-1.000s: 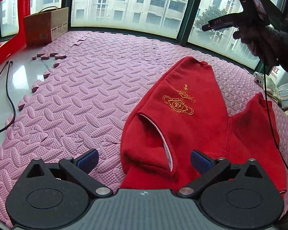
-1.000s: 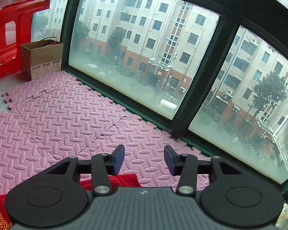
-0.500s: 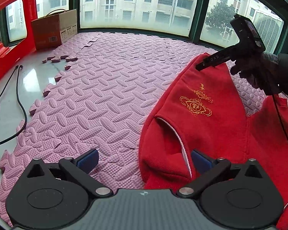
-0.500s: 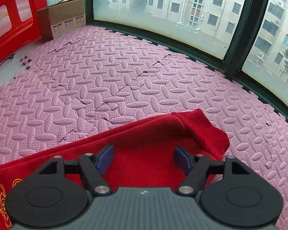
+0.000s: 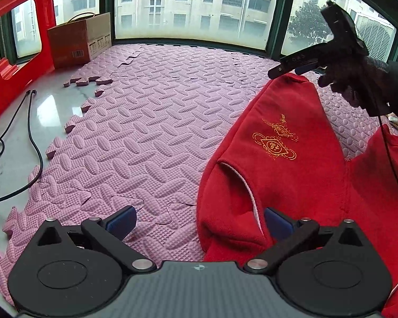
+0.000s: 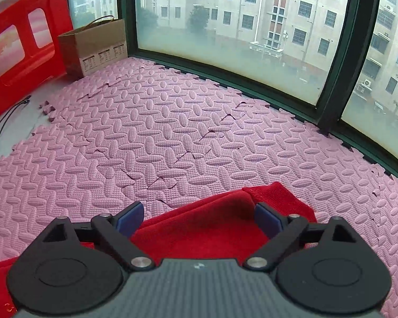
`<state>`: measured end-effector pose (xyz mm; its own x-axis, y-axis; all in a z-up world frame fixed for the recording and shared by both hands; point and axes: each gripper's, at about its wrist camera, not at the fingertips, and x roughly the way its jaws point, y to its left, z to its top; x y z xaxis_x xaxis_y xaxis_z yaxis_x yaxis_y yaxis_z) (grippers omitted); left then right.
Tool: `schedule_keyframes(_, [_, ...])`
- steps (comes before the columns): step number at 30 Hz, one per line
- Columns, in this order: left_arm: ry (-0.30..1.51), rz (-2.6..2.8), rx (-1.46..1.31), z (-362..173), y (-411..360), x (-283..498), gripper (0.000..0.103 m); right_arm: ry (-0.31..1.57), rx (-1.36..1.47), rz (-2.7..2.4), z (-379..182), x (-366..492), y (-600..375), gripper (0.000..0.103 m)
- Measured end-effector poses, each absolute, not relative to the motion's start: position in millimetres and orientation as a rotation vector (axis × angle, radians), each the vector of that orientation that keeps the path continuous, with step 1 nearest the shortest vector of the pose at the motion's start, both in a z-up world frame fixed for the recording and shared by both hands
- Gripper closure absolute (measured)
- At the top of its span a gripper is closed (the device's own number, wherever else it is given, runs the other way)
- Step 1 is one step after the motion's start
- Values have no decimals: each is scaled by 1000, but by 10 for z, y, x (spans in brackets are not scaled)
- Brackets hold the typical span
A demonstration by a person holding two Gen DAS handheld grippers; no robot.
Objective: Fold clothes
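Observation:
A red sweatshirt (image 5: 291,175) with a gold embroidered emblem (image 5: 276,140) lies on the pink foam mat (image 5: 151,132). My left gripper (image 5: 199,222) is open, low over the garment's near end, with the white-lined opening between its jaws. My right gripper (image 6: 199,220) is open above the far red hem (image 6: 215,220), which lies between its blue pads. In the left wrist view the right gripper (image 5: 294,67) hovers at the garment's far tip, held by a gloved hand.
A cardboard box (image 5: 79,39) and a red plastic frame (image 5: 13,42) stand at the far left by the windows. Black cables (image 5: 31,137) lie on the bare floor left of the mat. Loose mat pieces (image 5: 90,80) sit near the box.
My right gripper has come down from window height to the sweatshirt's far hem and opened wider. My left gripper has shifted left and lower at the near end.

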<state>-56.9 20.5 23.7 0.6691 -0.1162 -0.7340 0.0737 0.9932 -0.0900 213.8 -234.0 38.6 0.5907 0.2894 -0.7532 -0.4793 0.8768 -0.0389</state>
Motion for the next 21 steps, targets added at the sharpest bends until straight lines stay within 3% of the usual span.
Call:
schedule_keyframes(12, [820,-101,-53,260,206,-580,0,888,-309,549,368,1232,-2896,11])
schedule_keyframes(16, [826,-91,-49,266,193,-577,0,908,-294,611,252,1220,-2834,20])
schedule_keyframes(21, [837,-85,-42,261,188,-564,0,899,-261,675,207,1284,-2773,24])
